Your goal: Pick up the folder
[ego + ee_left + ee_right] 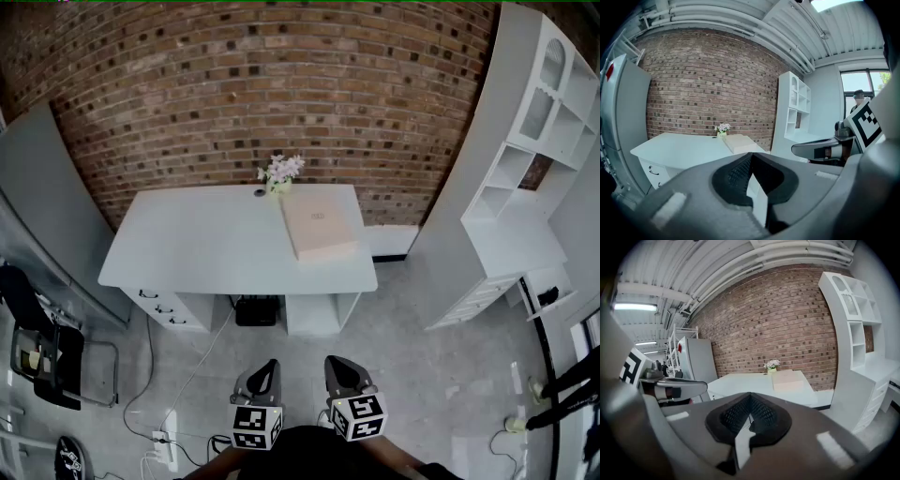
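While their jaws are clenched on nothing, the left gripper and right gripper are held well short of the desk, where the folder lies flat near the flowers. The approach is judged in hand; next, the gap must be closed and the jaws opened.

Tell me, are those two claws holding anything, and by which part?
Nothing. The left gripper and right gripper are shut and empty; the folder lies on the desk.

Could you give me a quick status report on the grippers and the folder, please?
Left gripper and right gripper shut, empty, short of the desk. Folder flat on it, beside flowers. Nothing blocking the approach.
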`<state>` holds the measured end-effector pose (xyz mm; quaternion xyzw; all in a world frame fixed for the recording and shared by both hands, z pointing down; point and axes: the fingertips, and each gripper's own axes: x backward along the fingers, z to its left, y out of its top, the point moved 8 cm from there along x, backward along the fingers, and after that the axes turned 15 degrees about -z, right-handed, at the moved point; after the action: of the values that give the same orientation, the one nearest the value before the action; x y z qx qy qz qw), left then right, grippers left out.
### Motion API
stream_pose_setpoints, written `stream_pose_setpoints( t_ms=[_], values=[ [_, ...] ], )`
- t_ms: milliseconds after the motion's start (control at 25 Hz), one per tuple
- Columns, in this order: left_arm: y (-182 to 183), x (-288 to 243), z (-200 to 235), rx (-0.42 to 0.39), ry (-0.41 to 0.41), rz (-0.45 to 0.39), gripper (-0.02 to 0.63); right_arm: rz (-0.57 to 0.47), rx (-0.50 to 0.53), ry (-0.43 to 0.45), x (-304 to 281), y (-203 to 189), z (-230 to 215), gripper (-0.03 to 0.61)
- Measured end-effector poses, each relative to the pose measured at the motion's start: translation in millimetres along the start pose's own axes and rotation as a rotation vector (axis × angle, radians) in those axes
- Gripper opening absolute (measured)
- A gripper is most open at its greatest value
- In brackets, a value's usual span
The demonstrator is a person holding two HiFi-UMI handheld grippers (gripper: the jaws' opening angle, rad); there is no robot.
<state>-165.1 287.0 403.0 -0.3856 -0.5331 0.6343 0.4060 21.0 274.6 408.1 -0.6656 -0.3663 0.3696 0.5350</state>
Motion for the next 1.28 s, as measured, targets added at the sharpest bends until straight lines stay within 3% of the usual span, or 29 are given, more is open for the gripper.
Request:
stream_pose_setpoints(
  t_ms=[680, 1280],
  values=[
    [1.2, -15.5, -31.7, -0.004, 0.047, -0.021, 0.002, 0.006, 0.016, 0.052, 4.0, 6.0, -33.8, 0.002],
    [4.5, -36.6, -91.3, -0.051, 0.096, -0.025, 0.002, -0.019, 0.043, 0.101, 24.4, 18.5, -91.9, 0.002]
  ],
)
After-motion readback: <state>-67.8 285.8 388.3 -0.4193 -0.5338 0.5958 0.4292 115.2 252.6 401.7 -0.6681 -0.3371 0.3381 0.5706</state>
